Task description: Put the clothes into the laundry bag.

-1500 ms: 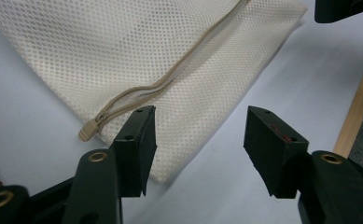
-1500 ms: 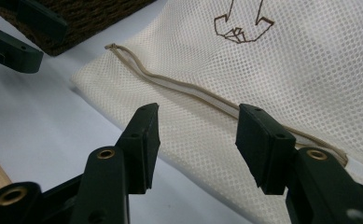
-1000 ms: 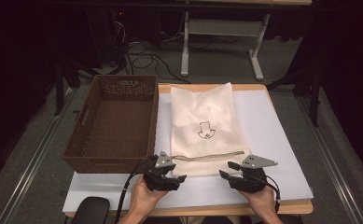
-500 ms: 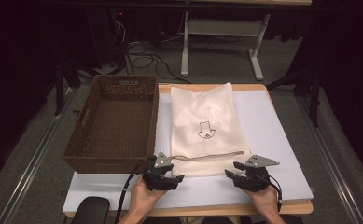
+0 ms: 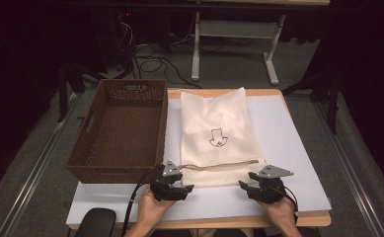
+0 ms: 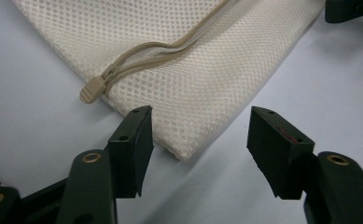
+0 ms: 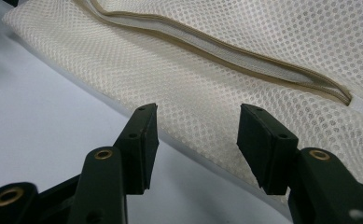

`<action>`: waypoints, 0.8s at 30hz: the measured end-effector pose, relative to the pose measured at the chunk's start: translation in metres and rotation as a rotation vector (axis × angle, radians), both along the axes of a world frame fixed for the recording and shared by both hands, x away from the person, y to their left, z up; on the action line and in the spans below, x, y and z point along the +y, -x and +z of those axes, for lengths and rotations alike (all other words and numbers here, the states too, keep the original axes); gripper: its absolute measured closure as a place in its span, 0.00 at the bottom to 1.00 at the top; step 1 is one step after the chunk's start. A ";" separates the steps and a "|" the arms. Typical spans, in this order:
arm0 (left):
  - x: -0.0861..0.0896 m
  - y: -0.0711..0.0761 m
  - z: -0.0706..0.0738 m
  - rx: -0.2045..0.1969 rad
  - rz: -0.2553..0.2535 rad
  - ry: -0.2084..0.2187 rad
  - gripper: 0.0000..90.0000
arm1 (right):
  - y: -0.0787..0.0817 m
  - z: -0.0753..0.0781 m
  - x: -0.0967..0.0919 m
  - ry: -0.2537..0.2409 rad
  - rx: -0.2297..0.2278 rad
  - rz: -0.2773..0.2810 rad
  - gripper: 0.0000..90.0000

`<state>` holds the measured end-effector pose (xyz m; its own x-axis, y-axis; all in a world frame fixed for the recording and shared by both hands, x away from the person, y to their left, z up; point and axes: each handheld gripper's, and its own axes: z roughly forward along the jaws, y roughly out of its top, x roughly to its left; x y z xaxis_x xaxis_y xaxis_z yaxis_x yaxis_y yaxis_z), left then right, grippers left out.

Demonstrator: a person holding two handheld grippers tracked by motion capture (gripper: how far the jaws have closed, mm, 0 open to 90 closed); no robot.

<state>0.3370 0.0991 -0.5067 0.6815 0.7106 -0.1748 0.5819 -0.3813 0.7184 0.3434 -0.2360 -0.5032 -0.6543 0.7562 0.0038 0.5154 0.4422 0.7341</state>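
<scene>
A brown wicker basket (image 5: 118, 131) stands along the left edge of the desk (image 5: 288, 148), its long side running from the near end toward the far edge; its inside shows nothing but the woven floor. Just beside it, lengthwise down the middle of the desk, lies a cream mesh laundry bag (image 5: 219, 133) with a small dark drawing printed near its middle. The bag lies flat, and what it holds, if anything, cannot be told. A tan zipper (image 5: 219, 165) runs across the bag close to its near end; in the left gripper view the zipper pull (image 6: 91, 89) lies at the bag's edge, on the side toward the basket.

Both hands come in over the near edge of the desk. The left gripper (image 5: 172, 183) sits at the bag's near left corner, tilted down toward the desk. Its jaws stand open, with that corner of mesh lying just ahead of them and partly between them, unpressed. The right gripper (image 5: 263, 186) sits at the bag's near right corner in a like pose. Its jaws are also open, with the bag's near hem just in front of them and nothing clamped.
</scene>
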 end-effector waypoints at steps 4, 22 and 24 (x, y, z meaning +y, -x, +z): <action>-0.002 0.001 0.000 -0.011 0.001 -0.018 0.45 | 0.000 0.000 -0.001 -0.006 0.007 0.003 0.53; -0.001 -0.001 -0.001 0.020 -0.003 0.014 0.45 | -0.001 0.003 -0.009 -0.039 0.008 -0.021 0.55; -0.001 -0.001 -0.001 0.021 -0.005 0.012 0.46 | -0.002 0.003 -0.009 -0.037 0.008 -0.018 0.55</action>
<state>0.3376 0.0982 -0.5081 0.6812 0.7050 -0.1971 0.5947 -0.3759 0.7107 0.3450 -0.2447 -0.5001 -0.6406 0.7670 0.0368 0.5286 0.4058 0.7456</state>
